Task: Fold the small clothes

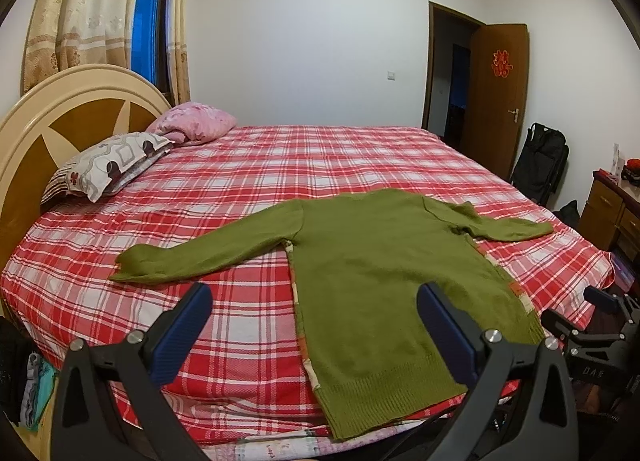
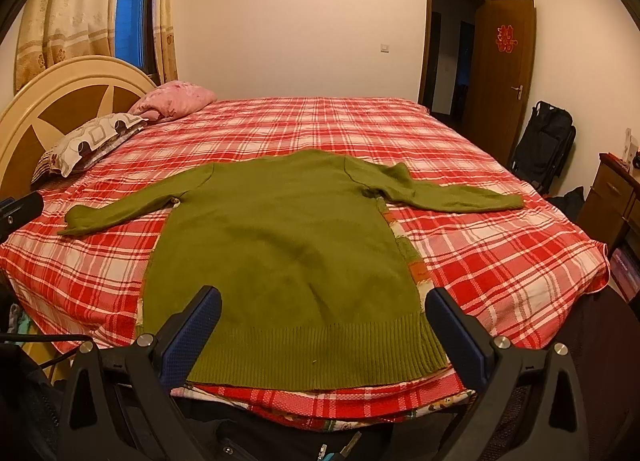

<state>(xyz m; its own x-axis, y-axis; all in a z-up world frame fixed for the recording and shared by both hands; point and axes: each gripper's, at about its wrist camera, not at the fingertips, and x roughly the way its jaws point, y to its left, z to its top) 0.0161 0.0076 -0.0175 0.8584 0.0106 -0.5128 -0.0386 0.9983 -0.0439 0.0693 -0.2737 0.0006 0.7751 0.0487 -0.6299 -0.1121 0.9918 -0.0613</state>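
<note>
- We find the green sweater (image 2: 280, 245) spread flat on the bed (image 2: 500, 261), its ribbed hem (image 2: 312, 357) along the near edge and its neckline toward the middle of the mattress.
- The sleeve toward the headboard (image 1: 192, 257) and the sleeve toward the door side (image 2: 452, 193) both lie stretched out sideways; no fold is made yet, in our judgement.
- The left tool (image 1: 316, 325) has its fingers spread wide and grips nothing; it hangs over the near edge, level with the sweater's headboard-side seam.
- The right tool (image 2: 324, 325) is likewise wide and empty, centred on the hem, one finger close to each hem corner.
- Both tools point forward across the bed, roughly level, clear of the fabric as far as we can tell.
- For the first fold we advise taking a sleeve at its cuff and shoulder and carrying it across the body.
- We recommend pinching only the knit, not the plaid sheet below it.
- Keep the body flat; the knit looks soft and may drag and wrinkle.
</note>
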